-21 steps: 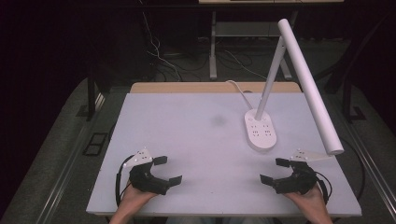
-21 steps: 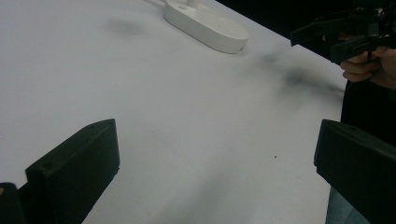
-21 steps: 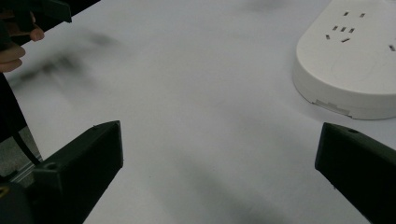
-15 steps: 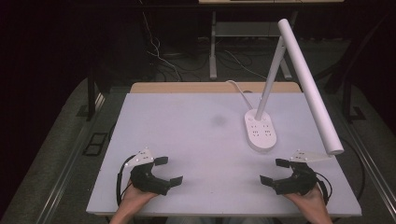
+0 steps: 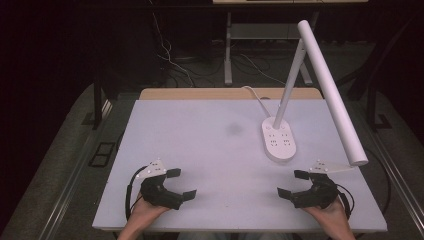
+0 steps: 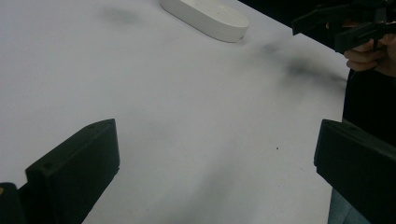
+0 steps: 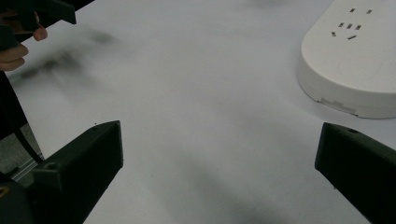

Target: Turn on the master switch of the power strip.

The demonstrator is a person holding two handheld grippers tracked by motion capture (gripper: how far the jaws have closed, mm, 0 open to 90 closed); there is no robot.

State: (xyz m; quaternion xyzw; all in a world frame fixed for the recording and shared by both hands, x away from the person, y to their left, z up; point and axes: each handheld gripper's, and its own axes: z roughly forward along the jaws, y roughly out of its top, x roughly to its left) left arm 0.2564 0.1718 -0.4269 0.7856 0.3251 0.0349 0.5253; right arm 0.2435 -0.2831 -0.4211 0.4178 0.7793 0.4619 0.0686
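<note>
Both my hands rest low at the table's (image 5: 210, 145) near edge, left gripper (image 5: 181, 184) and right gripper (image 5: 293, 183) spread wide, pinching nothing; smooth white lamp base (image 5: 279, 141) sits nearest the right one.

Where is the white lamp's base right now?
In the high view the lamp base sits on the table's right half, toward the far edge, ahead of the right gripper.

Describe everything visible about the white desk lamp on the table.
The white desk lamp looks like smooth matte plastic. Its oval base lies flat on the right half of the white table, with socket slots on its top. A slim stem leans up and right from the base's far end to a long tube head that slants down toward the near right edge, ending above the right claw. A white cord leaves the base rearward. Nothing grips it.
</note>
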